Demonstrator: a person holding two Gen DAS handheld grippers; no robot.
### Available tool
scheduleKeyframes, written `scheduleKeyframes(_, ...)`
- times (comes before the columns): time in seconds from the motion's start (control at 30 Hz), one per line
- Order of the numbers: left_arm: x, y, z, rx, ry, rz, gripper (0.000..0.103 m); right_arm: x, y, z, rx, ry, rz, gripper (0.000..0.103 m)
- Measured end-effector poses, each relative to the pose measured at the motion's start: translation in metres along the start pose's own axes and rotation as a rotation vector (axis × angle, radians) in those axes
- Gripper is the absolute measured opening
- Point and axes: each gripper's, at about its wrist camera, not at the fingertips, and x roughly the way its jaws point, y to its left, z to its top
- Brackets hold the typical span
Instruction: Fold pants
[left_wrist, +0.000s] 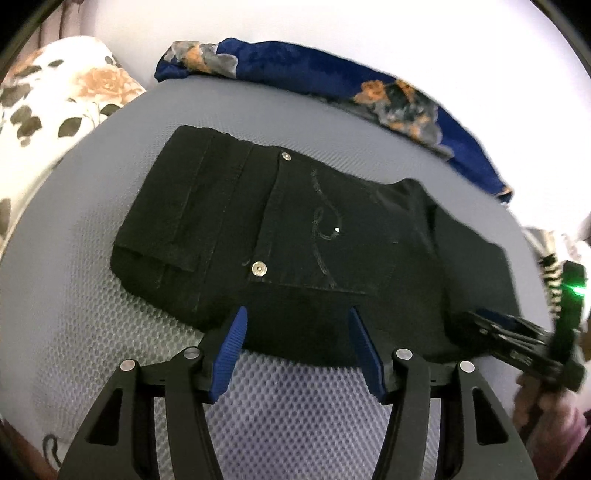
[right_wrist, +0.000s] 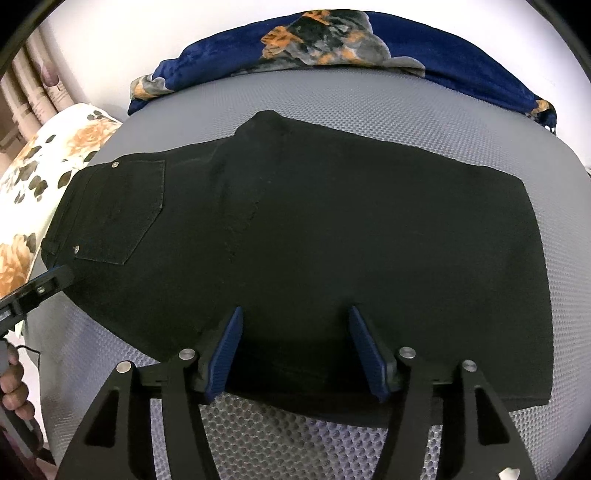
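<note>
Left tool (left_wrist: 297, 332), with black linkage arms and ribbed blue pads, stands spread at the near edge of the black denim pants (left_wrist: 280, 236); its pads flank the cloth's near edge but pinch nothing. Right tool (right_wrist: 295, 336), of the same build, is likewise spread, its blue pads set over the near edge of the pants without pressing on them.

The pants lie flat across the middle of the grey honeycomb-mesh mattress (right_wrist: 369, 99), waistband toward the left edge, a back pocket with metal rivets facing up. Judged from the single pocket showing and the one broad dark panel running rightward, the legs seem already laid one upon the other lengthwise. The straight right-hand border of the cloth may be a cross fold, though this is uncertain. What is left, by this reading, is at least one more fold to bring the bundle compact.

A blue floral blanket (right_wrist: 369, 40) lies bunched along the far edge of the mattress, and a white floral pillow (left_wrist: 48, 110) sits at the far left corner.

Hard to make out: layers within the black fabric, since seams and edges vanish in the dark tone. The leg hems cannot be found in either view. Each tool appears only in part, blurred, at the margin of the other's view.
</note>
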Motion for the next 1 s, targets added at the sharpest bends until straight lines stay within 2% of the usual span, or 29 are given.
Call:
scheduleKeyframes(0.07,-0.008,0.014,-0.005,-0.053,-0.003,-0.107,0.066,0.0,0.0,0.001,0.003,0.001,0.004,0.06)
scheduleKeyframes(0.17,-0.011,0.034,-0.012,-0.149,0.002,-0.185,0.066,0.001,0.0,0.001,0.002,0.002,0.01,0.063)
scheduleKeyframes(0.27,-0.009,0.049,-0.018,-0.22,0.002,-0.162,0.066,0.002,0.002,0.001,-0.001,0.002,0.01,0.065)
scheduleKeyframes(0.43,-0.001,0.068,-0.024,-0.32,-0.007,-0.169,0.066,0.002,0.002,0.002,-0.002,-0.001,0.014,0.066)
scheduleKeyframes(0.67,0.008,0.077,-0.016,-0.334,-0.053,-0.215,0.066,0.002,0.005,0.002,-0.008,0.003,0.011,0.067)
scheduleKeyframes(0.8,0.018,0.081,-0.006,-0.362,-0.073,-0.269,0.069,0.002,0.006,0.003,-0.011,0.002,0.011,0.069)
scheduleKeyframes(1.0,0.027,0.087,0.008,-0.363,-0.066,-0.289,0.069,0.004,0.006,0.005,-0.015,0.001,0.019,0.071)
